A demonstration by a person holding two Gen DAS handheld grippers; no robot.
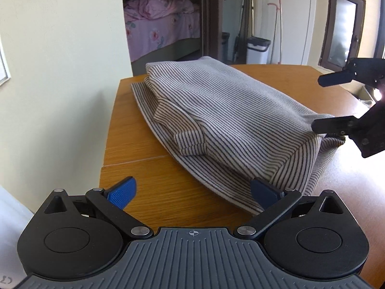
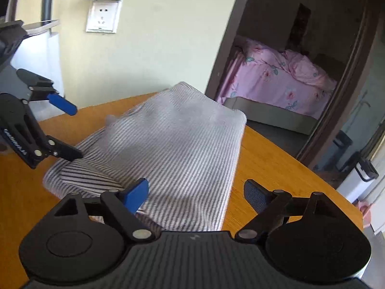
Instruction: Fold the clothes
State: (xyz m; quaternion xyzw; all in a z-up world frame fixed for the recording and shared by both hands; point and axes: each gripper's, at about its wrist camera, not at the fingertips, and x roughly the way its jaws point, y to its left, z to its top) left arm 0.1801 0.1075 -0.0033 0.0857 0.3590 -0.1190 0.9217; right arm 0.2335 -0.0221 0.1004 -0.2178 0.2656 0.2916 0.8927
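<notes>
The grey-and-white striped knit garment (image 1: 231, 125) is lying folded in layers on the round orange wooden table (image 1: 134, 149). Left gripper (image 1: 192, 192) and right gripper (image 2: 196, 192) are both standing wide, holding nothing. Folding appears complete or nearly so; any remaining move is not determinable.

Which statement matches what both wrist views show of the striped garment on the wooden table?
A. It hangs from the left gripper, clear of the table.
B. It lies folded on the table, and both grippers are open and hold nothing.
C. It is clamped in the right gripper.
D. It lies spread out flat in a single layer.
B: the striped garment lies in stacked layers on the wooden table, while the left gripper and the right gripper are both open, with no cloth between their fingers.
</notes>
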